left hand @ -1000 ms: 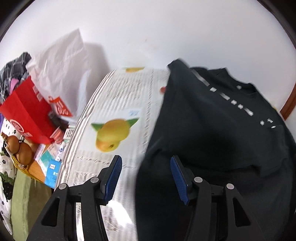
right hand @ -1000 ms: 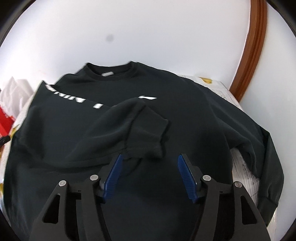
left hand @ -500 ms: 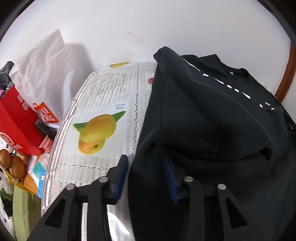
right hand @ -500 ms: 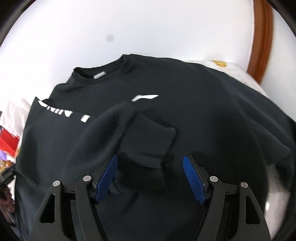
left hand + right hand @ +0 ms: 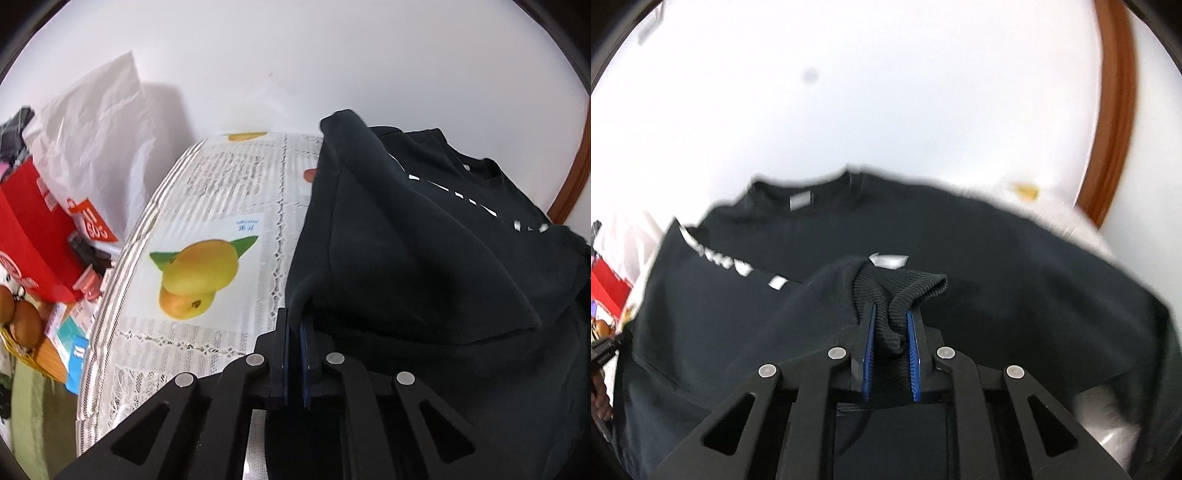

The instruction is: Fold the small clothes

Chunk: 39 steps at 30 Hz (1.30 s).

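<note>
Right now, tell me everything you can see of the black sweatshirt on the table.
The black sweatshirt is a soft, matte long-sleeved top with a round neckline, a grey neck tag, white lettering and a white chest logo. It lies front up on the fruit-print tablecloth, its left side already folded over the body. The left gripper is shut on the fabric edge there. The right gripper is closing on the ribbed cuff of a sleeve lying across the chest, bunching it between the jaws.
</note>
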### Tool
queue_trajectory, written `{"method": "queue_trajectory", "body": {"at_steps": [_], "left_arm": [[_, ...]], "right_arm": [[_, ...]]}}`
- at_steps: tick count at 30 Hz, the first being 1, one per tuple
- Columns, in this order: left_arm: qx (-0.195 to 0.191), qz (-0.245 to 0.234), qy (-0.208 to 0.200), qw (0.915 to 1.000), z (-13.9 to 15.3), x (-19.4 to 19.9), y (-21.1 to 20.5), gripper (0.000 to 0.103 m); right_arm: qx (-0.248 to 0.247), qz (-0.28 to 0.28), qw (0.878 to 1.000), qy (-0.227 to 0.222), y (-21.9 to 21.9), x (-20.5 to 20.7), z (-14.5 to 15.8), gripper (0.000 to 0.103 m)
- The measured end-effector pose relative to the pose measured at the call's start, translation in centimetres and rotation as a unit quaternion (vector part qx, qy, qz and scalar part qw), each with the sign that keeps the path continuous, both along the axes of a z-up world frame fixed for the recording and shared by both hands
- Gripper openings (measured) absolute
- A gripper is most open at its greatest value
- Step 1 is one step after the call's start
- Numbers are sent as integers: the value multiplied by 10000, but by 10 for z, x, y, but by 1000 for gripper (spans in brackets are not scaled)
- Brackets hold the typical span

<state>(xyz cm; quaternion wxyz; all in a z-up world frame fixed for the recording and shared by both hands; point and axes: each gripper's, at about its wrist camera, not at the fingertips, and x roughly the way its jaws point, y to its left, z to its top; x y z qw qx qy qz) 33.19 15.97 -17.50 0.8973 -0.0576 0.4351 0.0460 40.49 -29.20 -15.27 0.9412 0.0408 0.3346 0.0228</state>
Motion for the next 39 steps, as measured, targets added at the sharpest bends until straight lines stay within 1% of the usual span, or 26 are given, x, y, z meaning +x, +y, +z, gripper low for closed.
{"method": "queue_trajectory", "body": {"at_steps": [3, 5, 6, 8, 12, 13, 14, 16, 17, 18, 19, 21, 22, 24, 26, 28, 30, 35, 39], "left_arm": [[-110, 33, -3, 9999, -1, -1, 3, 5], [-49, 23, -9, 10000, -2, -2, 1, 5], [-21, 14, -6, 10000, -3, -2, 0, 5], [67, 0, -12, 10000, -3, -2, -3, 5], [158, -21, 12, 9999, -4, -1, -5, 5], [161, -20, 37, 9999, -4, -1, -5, 6], [179, -15, 78, 9998, -4, -1, -5, 8], [174, -19, 130, 9998, -3, -3, -6, 10], [155, -22, 157, 9998, -2, -4, -6, 12], [157, -15, 192, 9997, -3, -5, -6, 18], [179, -11, 215, 9996, -3, -6, -7, 20], [245, 19, 240, 9994, -4, -10, -9, 29], [265, 37, 256, 9993, -4, -13, -10, 32], [259, 59, 284, 9992, -4, -21, -11, 43], [229, 57, 327, 9992, -4, -30, -13, 49], [223, 24, 341, 9992, -4, -41, -16, 50], [315, 21, 333, 9989, -4, -53, -20, 53], [423, 39, 373, 9984, -4, -82, -31, 55], [441, 67, 459, 9979, -2, -102, -38, 55]], "right_arm": [[15, -242, 9994, -245, -18, -11, 17, 15], [81, -367, 9991, -202, -33, -11, 17, 15], [137, -387, 9991, -111, -37, -9, 13, 15], [160, -477, 9985, 211, -44, -3, -1, 15], [8, -527, 9960, 720, -43, 5, -31, 16], [5, -544, 9952, 807, -43, 5, -37, 18], [15, -587, 9938, 941, -45, 6, -43, 21], [33, -647, 9927, 1015, -48, 3, -45, 25], [1, -685, 9926, 1003, -49, -1, -44, 26], [-67, -722, 9926, 978, -49, -5, -42, 27], [-190, -756, 9926, 928, -49, -13, -37, 30], [-331, -805, 9925, 855, -49, -29, -30, 32], [-353, -822, 9925, 836, -50, -38, -26, 37], [-365, -900, 9926, 724, -58, -59, -19, 45], [-503, -1230, 9892, 614, -74, -84, -13, 57], [-562, -1444, 9864, 541, -92, -108, -11, 61], [-616, -1646, 9827, 579, -113, -130, -16, 63], [-526, -1922, 9756, 922, -158, -169, -48, 63], [-271, -1915, 9761, 990, -177, -184, -71, 63]]}}
